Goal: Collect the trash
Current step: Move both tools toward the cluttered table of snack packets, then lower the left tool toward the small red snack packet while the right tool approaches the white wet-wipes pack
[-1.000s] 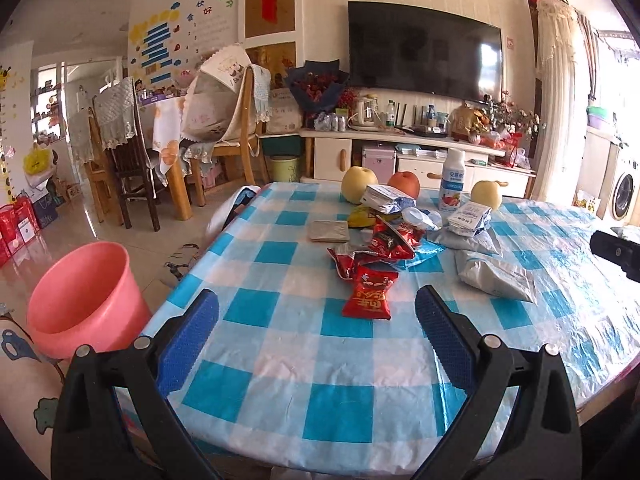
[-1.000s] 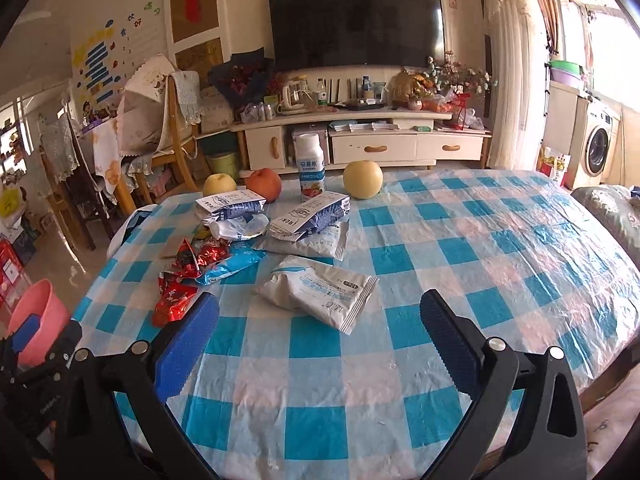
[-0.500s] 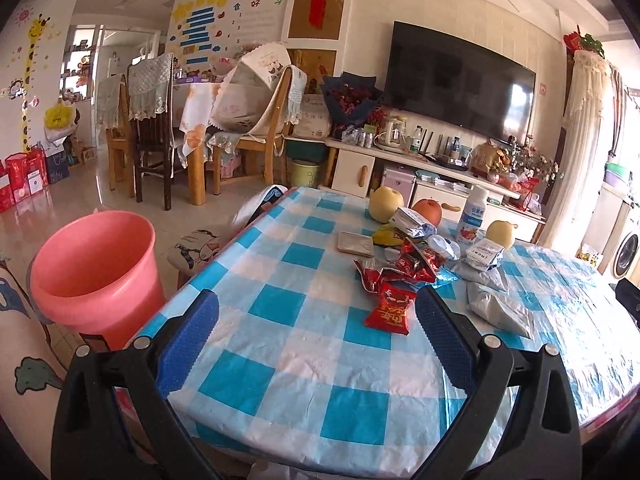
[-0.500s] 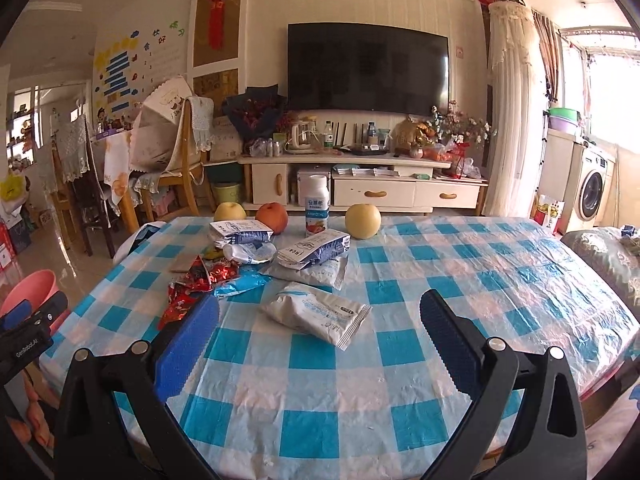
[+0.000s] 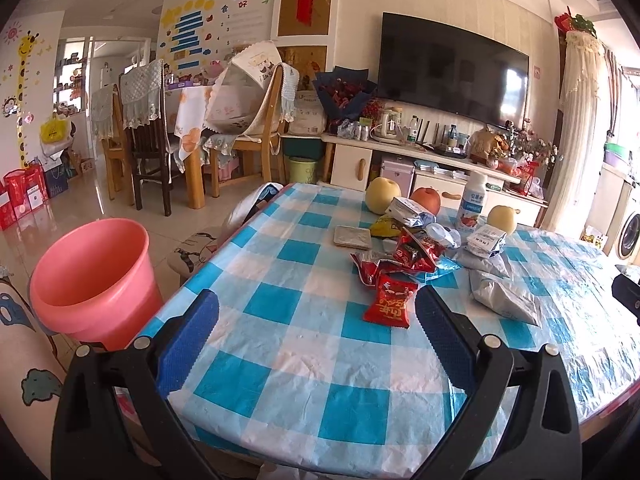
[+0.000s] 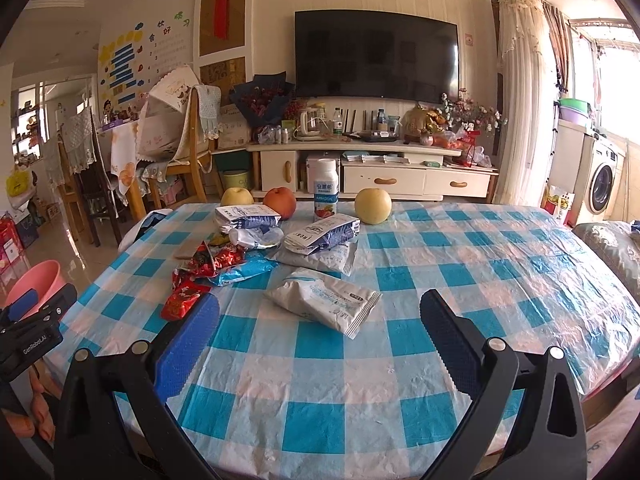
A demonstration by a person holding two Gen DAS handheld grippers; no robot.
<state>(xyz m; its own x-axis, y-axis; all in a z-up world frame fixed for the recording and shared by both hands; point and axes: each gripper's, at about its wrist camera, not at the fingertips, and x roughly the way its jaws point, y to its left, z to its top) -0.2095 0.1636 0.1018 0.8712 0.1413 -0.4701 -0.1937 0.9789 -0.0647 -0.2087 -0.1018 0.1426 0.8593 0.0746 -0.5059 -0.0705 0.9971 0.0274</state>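
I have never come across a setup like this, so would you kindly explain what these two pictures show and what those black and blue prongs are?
A person holds a two-fingered grasping tool in each hand, each carrying a forward-looking fisheye camera. One picture looks along the left tool, the other along the right tool; the prongs are their blue-padded fingers. Both tools are open and hold nothing. On the blue-and-white checked tablecloth lie a red snack packet, a white crumpled pouch, other wrappers, fruit and a white drink bottle. A pink plastic bucket stands on the floor at the left.

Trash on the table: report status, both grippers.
Left gripper open, empty. Right gripper open, empty. Wrappers untouched on table; pink bucket beside it. Path clear.
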